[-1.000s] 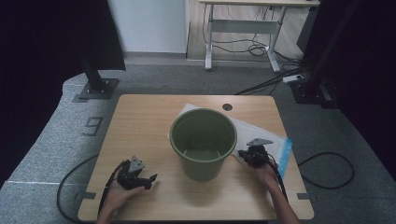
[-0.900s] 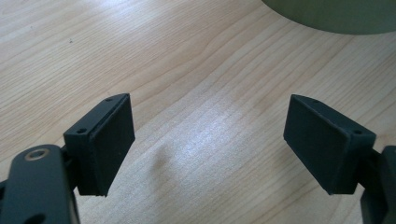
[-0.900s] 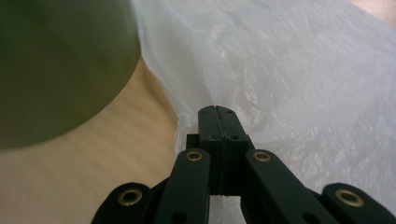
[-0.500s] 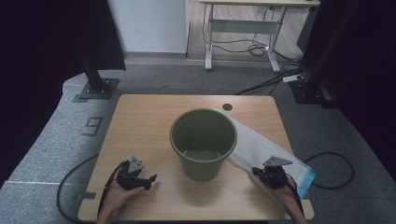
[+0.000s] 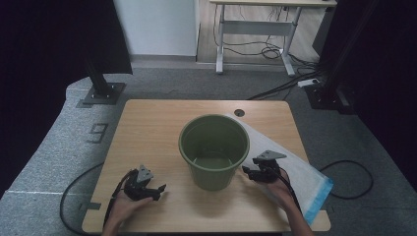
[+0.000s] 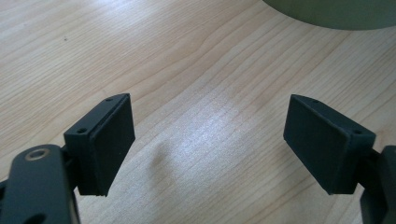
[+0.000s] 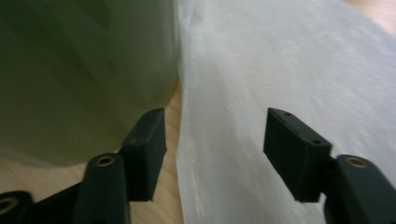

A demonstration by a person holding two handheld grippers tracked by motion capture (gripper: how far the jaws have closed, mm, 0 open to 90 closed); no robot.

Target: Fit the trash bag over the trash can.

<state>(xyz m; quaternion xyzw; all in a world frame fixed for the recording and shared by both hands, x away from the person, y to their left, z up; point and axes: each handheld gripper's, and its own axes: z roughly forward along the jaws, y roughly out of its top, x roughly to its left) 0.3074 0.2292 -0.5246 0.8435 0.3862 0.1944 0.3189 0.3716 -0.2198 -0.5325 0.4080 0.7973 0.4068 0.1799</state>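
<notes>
The right gripper (image 5: 252, 174), jaws just opened and empty, hovers over the bag's (image 5: 300, 172) near edge beside the bucket (image 5: 214, 147); left gripper (image 5: 152, 191) jaws apart, farther off.

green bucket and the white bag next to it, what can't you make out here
- Green bucket: in the right gripper view its blurred wall is cut off by the top and left edges.
- White bag: in the high view the bucket hides its far end; the right tool and hand cover part.
- Whether the bag is empty.
</notes>
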